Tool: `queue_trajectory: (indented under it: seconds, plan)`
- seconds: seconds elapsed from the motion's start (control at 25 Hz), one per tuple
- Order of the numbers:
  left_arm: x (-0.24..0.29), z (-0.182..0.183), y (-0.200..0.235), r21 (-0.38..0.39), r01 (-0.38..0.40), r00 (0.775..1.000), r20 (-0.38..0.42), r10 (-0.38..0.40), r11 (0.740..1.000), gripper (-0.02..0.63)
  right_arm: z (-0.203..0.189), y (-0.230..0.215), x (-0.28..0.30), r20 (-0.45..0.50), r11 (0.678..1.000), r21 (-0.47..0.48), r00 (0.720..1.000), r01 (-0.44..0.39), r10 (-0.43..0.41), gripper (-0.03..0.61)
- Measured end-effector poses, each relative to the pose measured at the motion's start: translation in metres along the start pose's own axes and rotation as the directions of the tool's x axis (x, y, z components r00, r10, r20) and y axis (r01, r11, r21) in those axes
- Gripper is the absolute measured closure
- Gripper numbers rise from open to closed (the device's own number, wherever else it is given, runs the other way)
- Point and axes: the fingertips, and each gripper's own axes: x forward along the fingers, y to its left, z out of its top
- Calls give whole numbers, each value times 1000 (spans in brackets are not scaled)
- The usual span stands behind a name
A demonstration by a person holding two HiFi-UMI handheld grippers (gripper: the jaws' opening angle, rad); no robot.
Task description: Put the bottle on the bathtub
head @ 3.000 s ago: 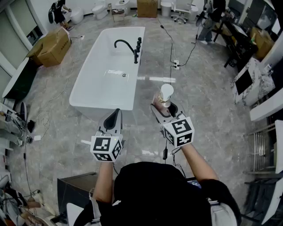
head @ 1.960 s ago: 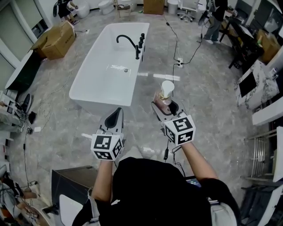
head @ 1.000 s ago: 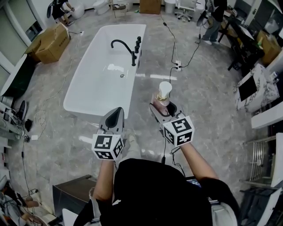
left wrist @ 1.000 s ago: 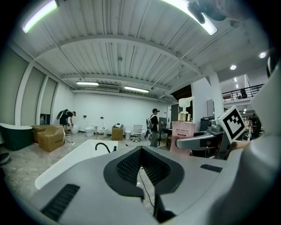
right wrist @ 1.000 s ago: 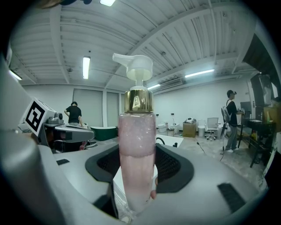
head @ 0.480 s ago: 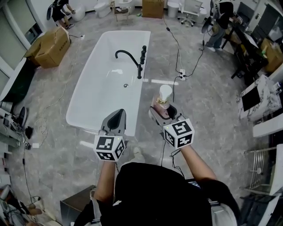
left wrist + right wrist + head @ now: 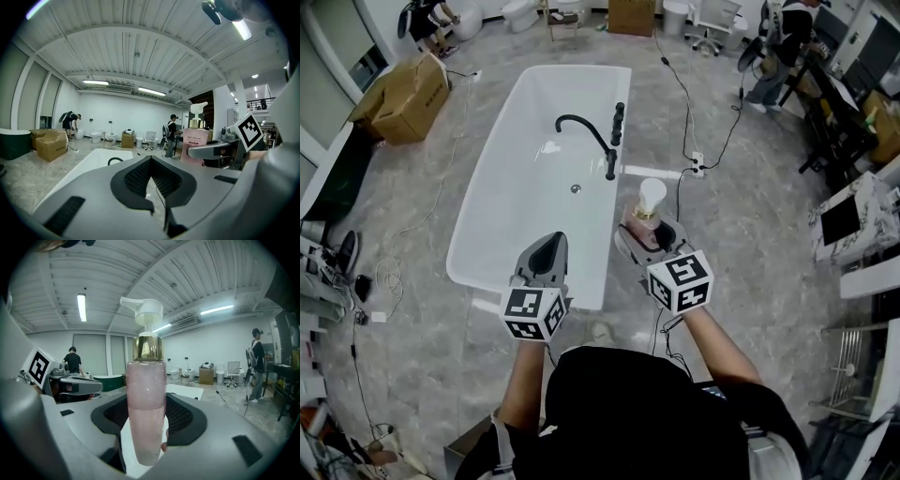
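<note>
Bottle (image 7: 146, 394): pink, gold collar, white pump; held upright, long axis vertical, pump uppermost (spout turned left in the right gripper view). It is pinched at the lower body by the right gripper (image 7: 643, 232), above the floor (image 7: 741, 225), just beside the bathtub (image 7: 502, 220) rim near the black faucet (image 7: 592, 142). Left gripper (image 7: 549, 246): jaws pressed together, nothing held. Floor: grey marbled tile, crossed by a cable (image 7: 680, 98); cardboard box (image 7: 405, 89) beyond.
</note>
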Motion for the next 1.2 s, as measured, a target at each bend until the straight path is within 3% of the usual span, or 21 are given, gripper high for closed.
queue_trajectory:
  seconds: [0.48,0.72,1.2]
  plan:
    - [37,-5,43,-6,59,998,-27,-60,998,603,-1,3,53,-17,999,16,999,34,-33,339]
    - [49,3,39,-1,97,995,-16,-97,995,603,-2,2,57,-34,999,10,999,41,-41,339]
    - [75,-26,44,-52,63,996,-64,-66,997,603,-24,-26,71,-82,999,23,996,35,-33,339]
